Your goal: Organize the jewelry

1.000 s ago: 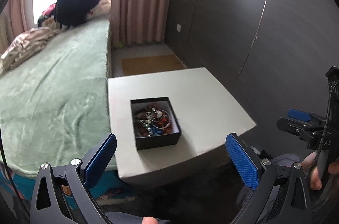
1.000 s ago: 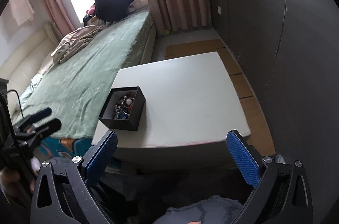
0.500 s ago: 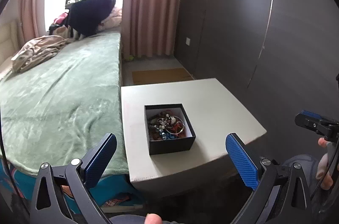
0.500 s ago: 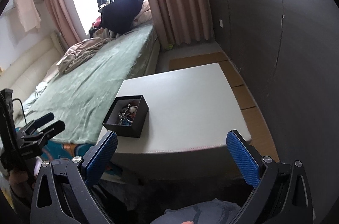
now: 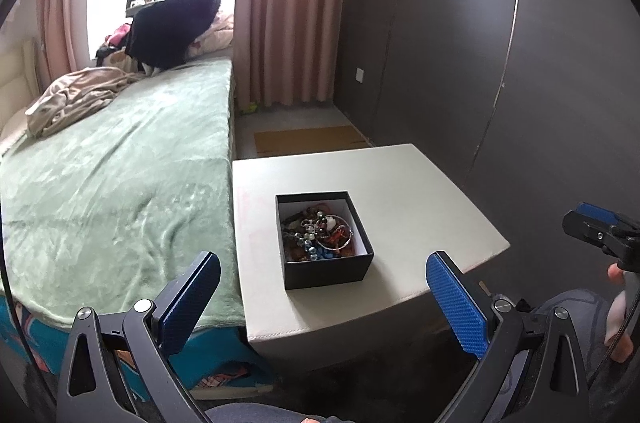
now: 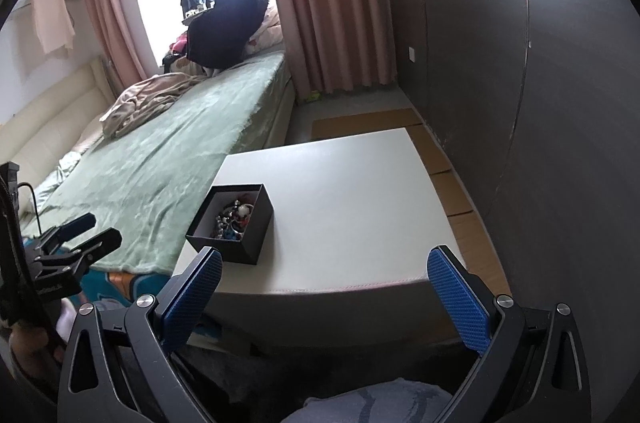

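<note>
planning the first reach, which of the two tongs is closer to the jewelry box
The left tongs: the black jewelry box lies straight ahead between their blue pads. From the right tongs it sits off toward the left pad.

Open tabletop right of the box; bed and wall hem the sides.

The table (image 5: 400, 183) carries only the black box (image 5: 326, 269), set near its left front corner, so its right half and far end lie bare. The bed (image 5: 120, 183) touches the table's left edge, just beside the box. The dark wall (image 5: 480, 83) stands close along the table's right side. Both the left gripper (image 5: 320, 303) and the right gripper (image 6: 324, 299) hang spread wide before the front edge, apart from everything.
</note>
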Demonstrator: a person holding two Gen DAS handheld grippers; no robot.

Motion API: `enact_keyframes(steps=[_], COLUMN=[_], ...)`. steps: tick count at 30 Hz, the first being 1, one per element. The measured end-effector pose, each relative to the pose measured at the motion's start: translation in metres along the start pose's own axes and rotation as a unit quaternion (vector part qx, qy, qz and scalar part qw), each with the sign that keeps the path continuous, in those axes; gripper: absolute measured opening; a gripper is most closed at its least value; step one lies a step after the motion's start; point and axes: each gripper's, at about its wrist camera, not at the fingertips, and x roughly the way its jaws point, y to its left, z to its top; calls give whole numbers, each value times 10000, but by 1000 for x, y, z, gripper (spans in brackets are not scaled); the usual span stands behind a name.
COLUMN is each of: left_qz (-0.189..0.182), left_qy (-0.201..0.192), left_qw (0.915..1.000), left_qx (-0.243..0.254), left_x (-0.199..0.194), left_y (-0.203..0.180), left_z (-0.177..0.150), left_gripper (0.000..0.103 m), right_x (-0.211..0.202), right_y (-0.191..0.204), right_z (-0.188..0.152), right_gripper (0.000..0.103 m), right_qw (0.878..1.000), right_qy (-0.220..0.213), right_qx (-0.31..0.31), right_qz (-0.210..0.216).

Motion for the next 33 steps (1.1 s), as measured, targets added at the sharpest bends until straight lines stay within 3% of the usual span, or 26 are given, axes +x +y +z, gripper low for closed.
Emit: enact_keyframes(steps=[33], left_qz=[39], left_qy=[-151], left_qw=[9998], left_qx=[-77], left_x=[-4], left_y=[4], left_z=[0], left_gripper=[102], right_x=[-2], right_y=[-8], right_z=[-2], right_gripper=[103], right_qw=[9997], right_qy=[-26], right_qx=[241], right_qz=[-41])
